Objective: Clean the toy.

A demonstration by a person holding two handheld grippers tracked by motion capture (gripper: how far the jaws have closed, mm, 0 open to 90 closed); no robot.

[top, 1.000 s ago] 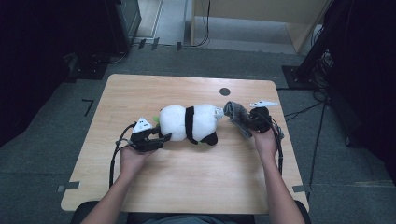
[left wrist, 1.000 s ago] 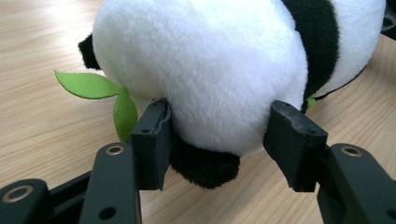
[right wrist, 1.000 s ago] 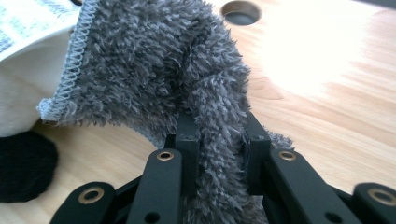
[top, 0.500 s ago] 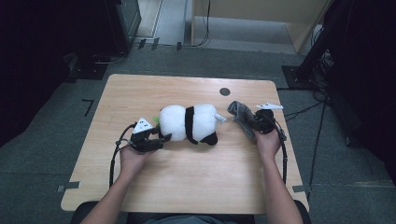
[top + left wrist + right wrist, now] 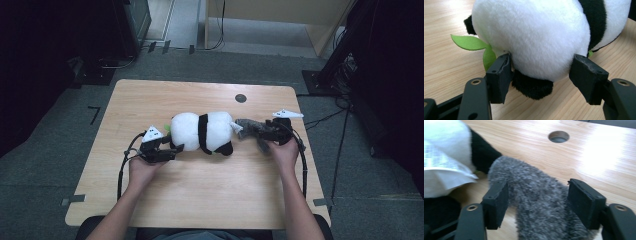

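Soft panda toy lying mid-surface between two gripper hands, jaws just opening.

High view: panda plush [image 5: 202,132] lies centre, left gripper [image 5: 172,148] at its left end, right gripper [image 5: 252,131] on a grey furry piece [image 5: 250,127].
Left gripper view: jaws have just been opening, loosely flanking the white fur, perhaps brushing it.
Right gripper view: jaws, widening, stand off the grey fur.
Light, squashy; grip a limb.

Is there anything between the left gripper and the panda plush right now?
Nothing visible. The left gripper already straddles the white end of the panda plush; its jaws have just been opening. A green felt leaf lies off to one side on the table.
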